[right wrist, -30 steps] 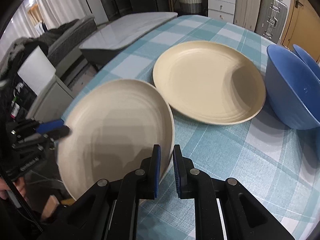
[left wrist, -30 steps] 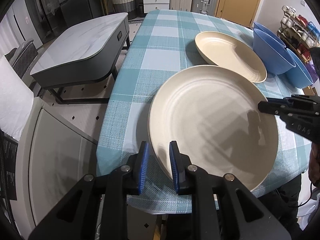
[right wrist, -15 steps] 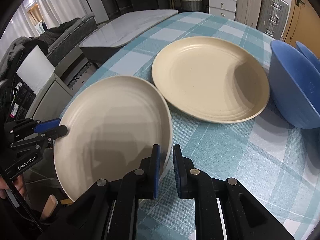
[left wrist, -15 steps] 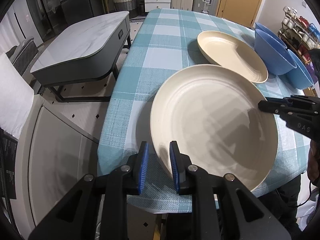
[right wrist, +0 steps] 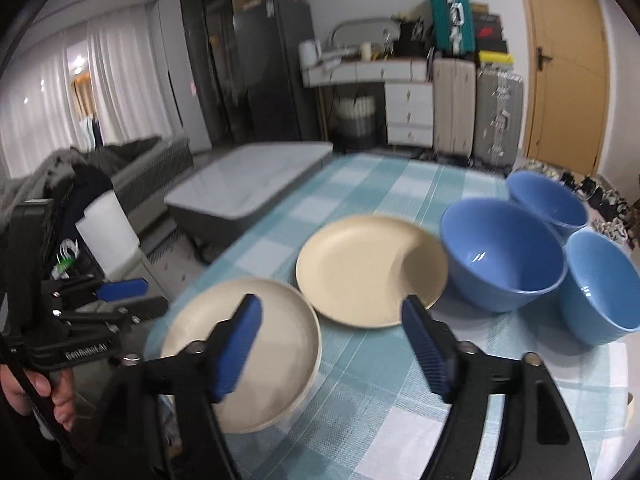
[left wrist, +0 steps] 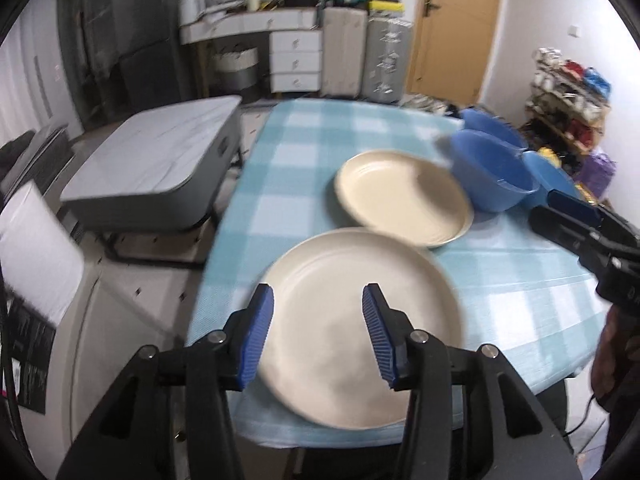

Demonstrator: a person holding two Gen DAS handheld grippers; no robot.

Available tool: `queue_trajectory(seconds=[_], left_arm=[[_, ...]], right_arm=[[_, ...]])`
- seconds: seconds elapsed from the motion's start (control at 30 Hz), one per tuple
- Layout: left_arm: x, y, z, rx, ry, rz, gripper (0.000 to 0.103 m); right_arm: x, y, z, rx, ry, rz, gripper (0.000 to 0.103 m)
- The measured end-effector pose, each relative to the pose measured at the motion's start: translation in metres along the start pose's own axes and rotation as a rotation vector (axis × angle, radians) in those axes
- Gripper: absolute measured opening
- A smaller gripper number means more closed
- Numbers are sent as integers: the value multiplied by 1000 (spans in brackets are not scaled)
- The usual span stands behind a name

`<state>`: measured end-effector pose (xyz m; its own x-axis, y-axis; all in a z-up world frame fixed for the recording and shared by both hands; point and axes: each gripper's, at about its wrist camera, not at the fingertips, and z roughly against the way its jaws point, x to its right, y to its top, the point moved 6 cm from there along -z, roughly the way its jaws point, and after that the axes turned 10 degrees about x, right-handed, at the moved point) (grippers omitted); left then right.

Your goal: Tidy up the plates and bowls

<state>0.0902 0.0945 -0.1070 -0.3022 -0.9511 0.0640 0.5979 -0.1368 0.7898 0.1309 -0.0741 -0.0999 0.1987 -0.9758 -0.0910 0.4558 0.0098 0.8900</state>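
Both your grippers have let go of the near plate (left wrist: 356, 332) and lifted off it. Your left gripper (left wrist: 318, 336) and right gripper (right wrist: 332, 352) are both opening, jaws apart with nothing between the pads. That plate now lies flat at the table (right wrist: 400, 420) edge, just beside the far plate (right wrist: 372, 270), not on it. Three blue bowls (right wrist: 502, 254) stand separately past that. Little looks done: plates are unstacked and bowls un-nested, so the stacking remains.
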Motion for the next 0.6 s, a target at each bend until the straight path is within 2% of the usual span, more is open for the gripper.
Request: queue_trajectory(seconds=[0.13, 0.23, 0.27, 0.3, 0.4, 0.6], left_arm=[[26, 12, 2, 28, -47, -15, 51], [44, 19, 1, 34, -70, -26, 62], [48, 20, 1, 39, -76, -32, 70], [54, 23, 2, 50, -80, -38, 81], [66, 32, 8, 112, -86, -50, 94], [89, 45, 13, 166, -105, -79, 97]], right_arm=[[4, 9, 27, 73, -16, -21, 89], [13, 14, 48, 119, -54, -29, 96], [16, 14, 54, 131, -61, -34, 97], [19, 15, 58, 140, -68, -40, 98], [30, 16, 75, 171, -81, -71, 100], [52, 14, 98, 217, -127, -129, 101]])
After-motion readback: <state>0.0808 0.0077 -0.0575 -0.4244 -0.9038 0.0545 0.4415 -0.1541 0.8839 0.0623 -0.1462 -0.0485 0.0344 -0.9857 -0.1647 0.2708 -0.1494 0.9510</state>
